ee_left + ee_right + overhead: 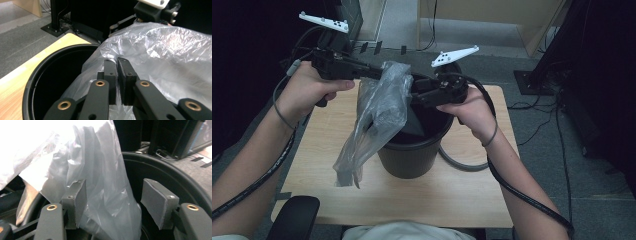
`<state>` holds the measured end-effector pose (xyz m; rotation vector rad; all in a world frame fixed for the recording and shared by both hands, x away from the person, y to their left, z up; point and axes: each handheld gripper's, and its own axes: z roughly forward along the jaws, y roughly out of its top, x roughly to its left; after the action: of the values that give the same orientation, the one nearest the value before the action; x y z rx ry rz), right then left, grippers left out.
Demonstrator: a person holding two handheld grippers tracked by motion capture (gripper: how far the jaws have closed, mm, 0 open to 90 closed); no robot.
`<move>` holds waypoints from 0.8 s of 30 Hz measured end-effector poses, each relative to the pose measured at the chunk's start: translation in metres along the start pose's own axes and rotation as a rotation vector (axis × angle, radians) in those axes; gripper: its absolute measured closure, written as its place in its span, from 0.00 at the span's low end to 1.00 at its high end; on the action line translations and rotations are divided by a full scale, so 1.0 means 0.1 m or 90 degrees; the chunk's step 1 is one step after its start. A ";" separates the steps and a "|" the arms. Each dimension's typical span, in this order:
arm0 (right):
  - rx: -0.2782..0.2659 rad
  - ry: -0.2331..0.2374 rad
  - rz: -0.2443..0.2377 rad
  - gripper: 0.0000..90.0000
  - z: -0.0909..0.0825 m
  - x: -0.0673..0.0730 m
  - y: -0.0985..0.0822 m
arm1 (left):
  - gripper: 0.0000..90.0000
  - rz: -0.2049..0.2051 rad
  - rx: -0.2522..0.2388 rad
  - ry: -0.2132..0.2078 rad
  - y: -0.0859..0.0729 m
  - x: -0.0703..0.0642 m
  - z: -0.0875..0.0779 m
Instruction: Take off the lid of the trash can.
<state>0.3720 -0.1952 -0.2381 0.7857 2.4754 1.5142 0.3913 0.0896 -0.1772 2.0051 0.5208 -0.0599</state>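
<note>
A clear plastic bag (377, 115) hangs over the left rim of a black round bin (412, 155) that stands on the wooden table. My left gripper (379, 74) comes in level from the left and is shut on the bag's top. In the left gripper view the two jaws (117, 61) stand almost together with the film of the bag (170, 50) pinched at their tips, above the bin's rim (32, 82). My right gripper (414, 95) reaches over the bin's mouth from the right. Its jaws (113, 195) stand wide apart, with a fold of the bag (100, 170) between them against one pad.
The table (472, 190) has bare wood in front of and beside the bin. A grey cable loop (462, 162) lies to the right of the bin. A black chair part (294, 215) shows at the front left edge. Dark equipment stands beyond the table.
</note>
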 end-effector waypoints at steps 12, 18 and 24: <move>-0.036 -0.051 0.005 0.41 -0.16 -0.10 -0.05 | 0.94 -0.026 0.021 0.020 -0.13 0.17 0.10; -0.045 -0.057 0.009 0.41 -0.20 -0.10 -0.07 | 0.68 0.007 0.005 0.037 -0.18 0.21 0.15; -0.045 -0.068 0.016 0.41 -0.23 -0.12 -0.16 | 0.52 0.010 -0.006 0.033 -0.26 0.26 0.13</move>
<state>0.3680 -0.2252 -0.2424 0.8659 2.3320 1.5164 0.4075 0.0969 -0.2118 2.0058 0.5369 0.0035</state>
